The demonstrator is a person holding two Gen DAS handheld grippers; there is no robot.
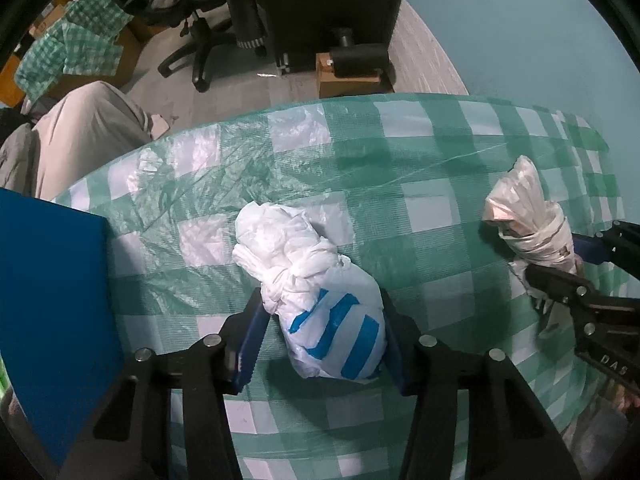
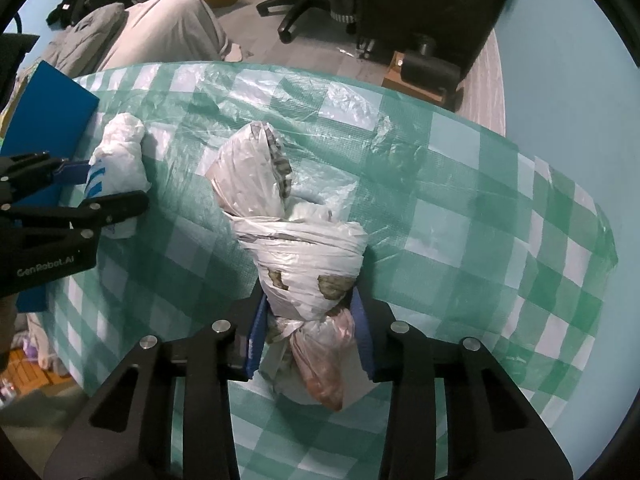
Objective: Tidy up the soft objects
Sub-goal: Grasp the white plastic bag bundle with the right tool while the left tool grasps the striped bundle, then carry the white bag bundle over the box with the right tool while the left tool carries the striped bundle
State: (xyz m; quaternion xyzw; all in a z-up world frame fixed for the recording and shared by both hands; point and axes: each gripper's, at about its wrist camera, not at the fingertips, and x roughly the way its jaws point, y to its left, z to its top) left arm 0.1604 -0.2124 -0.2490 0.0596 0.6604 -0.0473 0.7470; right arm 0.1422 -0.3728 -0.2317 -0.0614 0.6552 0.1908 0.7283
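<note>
Worktop cover [image 1: 440,208]: thin plastic sheet, green-and-white check, woven texture, glossy where it wrinkles. White bundle [image 1: 320,300] under my left claw [image 1: 324,340]: crinkled thin plastic film, soft sheen, blue printed stripes. Translucent bundle [image 2: 296,240] in my right claw [image 2: 308,332]: cloudy plastic film, wound tight with strips of the same, dull gloss. Claw arms: matt black plastic, shiny metal pins; pads [image 1: 250,340] matt blue, smooth. Blue board [image 1: 52,300]: flat, matt, smooth. Floor [image 1: 240,92]: grey, low sheen.
</note>
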